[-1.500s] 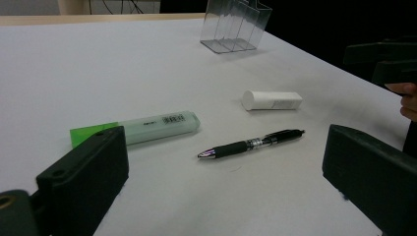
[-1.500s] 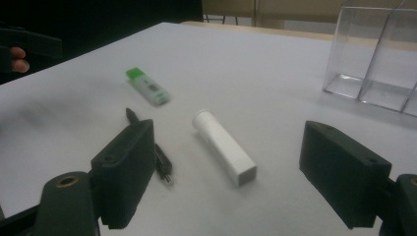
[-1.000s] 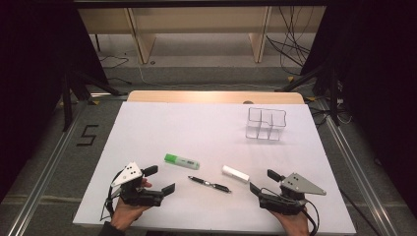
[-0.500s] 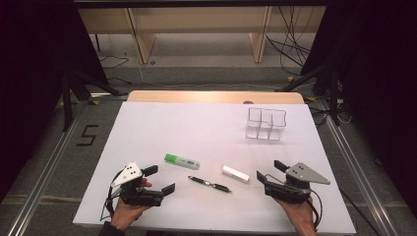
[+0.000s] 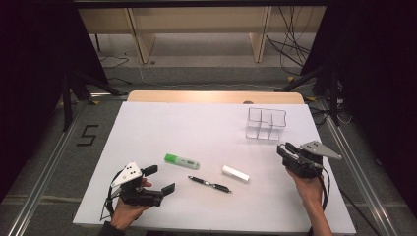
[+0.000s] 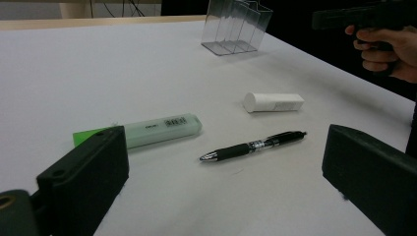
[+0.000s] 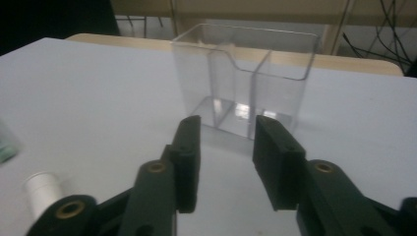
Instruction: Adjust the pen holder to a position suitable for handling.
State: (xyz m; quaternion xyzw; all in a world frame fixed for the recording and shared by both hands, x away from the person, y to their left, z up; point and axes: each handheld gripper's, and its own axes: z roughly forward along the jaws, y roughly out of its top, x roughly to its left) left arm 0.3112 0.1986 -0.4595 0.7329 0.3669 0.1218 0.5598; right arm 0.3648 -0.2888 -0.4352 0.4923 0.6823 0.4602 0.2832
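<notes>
Two hand-held grippers: left hand-held gripper at the near left of the table, right hand-held gripper at the near right, just in front of the organizer.
Organizer look: clear plastic box, open at the top, split by clear walls into compartments; one wall dips in a curved cut-out; the base catches light.
Organizer place: upright on the far right part of the table, well apart from the other three things; in the right gripper view it stands straight ahead of the jaws, not touching them.
Right hand-held gripper: jaws part-way closed, having just been closing, a narrow gap between them and nothing in it; held above the table.
Left hand-held gripper: jaws spread wide, nothing between them; low over the near edge.
Highlighter: green cap, pale body, lying flat left of centre.
Pen: black, lying flat just in front of the highlighter and eraser.
Eraser: white stick, lying flat between pen and organizer.
Table surface: white sheet, a wooden edge at the far side.
</notes>
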